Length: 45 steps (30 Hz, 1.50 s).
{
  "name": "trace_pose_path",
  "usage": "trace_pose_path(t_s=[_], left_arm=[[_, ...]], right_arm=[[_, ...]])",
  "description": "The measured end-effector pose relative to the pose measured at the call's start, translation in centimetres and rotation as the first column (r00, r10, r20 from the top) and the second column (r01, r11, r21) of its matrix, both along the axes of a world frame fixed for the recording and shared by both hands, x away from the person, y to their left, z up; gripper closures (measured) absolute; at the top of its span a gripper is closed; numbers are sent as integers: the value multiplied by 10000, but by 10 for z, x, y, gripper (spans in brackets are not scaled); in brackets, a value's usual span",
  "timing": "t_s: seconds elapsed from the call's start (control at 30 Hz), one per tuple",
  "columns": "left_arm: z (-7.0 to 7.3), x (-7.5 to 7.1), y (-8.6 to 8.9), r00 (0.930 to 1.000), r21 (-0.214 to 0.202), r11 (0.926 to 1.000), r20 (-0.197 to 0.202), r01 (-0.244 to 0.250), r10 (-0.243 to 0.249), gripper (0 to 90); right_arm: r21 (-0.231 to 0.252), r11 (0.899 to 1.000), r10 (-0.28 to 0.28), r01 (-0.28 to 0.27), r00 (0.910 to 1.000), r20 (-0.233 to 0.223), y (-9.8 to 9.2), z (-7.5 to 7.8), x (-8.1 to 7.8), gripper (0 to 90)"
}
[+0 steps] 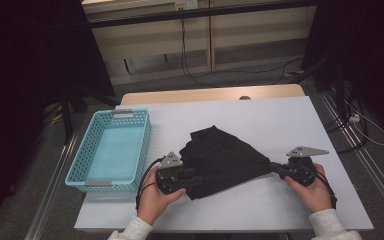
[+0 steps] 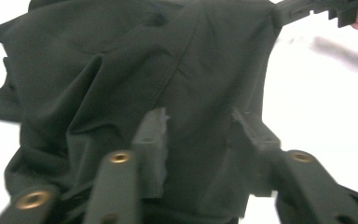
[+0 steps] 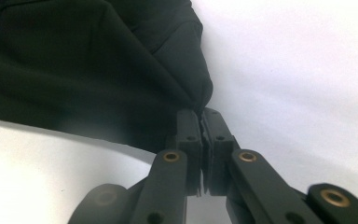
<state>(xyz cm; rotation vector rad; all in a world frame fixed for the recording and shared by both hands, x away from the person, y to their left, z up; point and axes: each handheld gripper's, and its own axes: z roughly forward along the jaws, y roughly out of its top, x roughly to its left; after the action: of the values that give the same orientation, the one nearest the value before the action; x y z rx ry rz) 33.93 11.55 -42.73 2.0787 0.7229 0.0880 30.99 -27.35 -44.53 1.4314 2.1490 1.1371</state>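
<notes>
A black cloth [image 1: 225,155] lies crumpled on the white table [image 1: 280,120], pulled to a point at its right corner. My right gripper [image 1: 279,169] is shut on that corner, and in the right gripper view the jaws [image 3: 200,114] press together on the fabric's edge [image 3: 74,60]. My left gripper [image 1: 194,178] is at the cloth's lower left edge. In the left gripper view its jaws [image 2: 200,121] stand open over the folds of the cloth [image 2: 121,70], gripping nothing. The right gripper [image 2: 307,7] shows there at the top right, holding the far corner.
An empty turquoise basket [image 1: 145,145] stands on the table's left side, close to my left hand. Bare white tabletop lies behind and to the right of the cloth. Cables [image 1: 195,75] run across the floor beyond the table.
</notes>
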Motion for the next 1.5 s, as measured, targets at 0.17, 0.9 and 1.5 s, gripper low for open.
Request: trace_pose_path(t_s=[0.17,0.9,1.5], left_arm=[[-10,-8,1,9998,364,9992,-122,151,-146,467],[-22,-20,17,9991,987,9945,-264,361,-336,532],[5,-19,20,9994,125,9999,-347,-54,58,879]], right_arm=[[-55,9998,184,-184,9998,-8,6,0,2,879],[-151,9982,582,-583,9983,-68,18,-2,4,875],[90,9978,660,-660,9978,45,17,2,3,872]])
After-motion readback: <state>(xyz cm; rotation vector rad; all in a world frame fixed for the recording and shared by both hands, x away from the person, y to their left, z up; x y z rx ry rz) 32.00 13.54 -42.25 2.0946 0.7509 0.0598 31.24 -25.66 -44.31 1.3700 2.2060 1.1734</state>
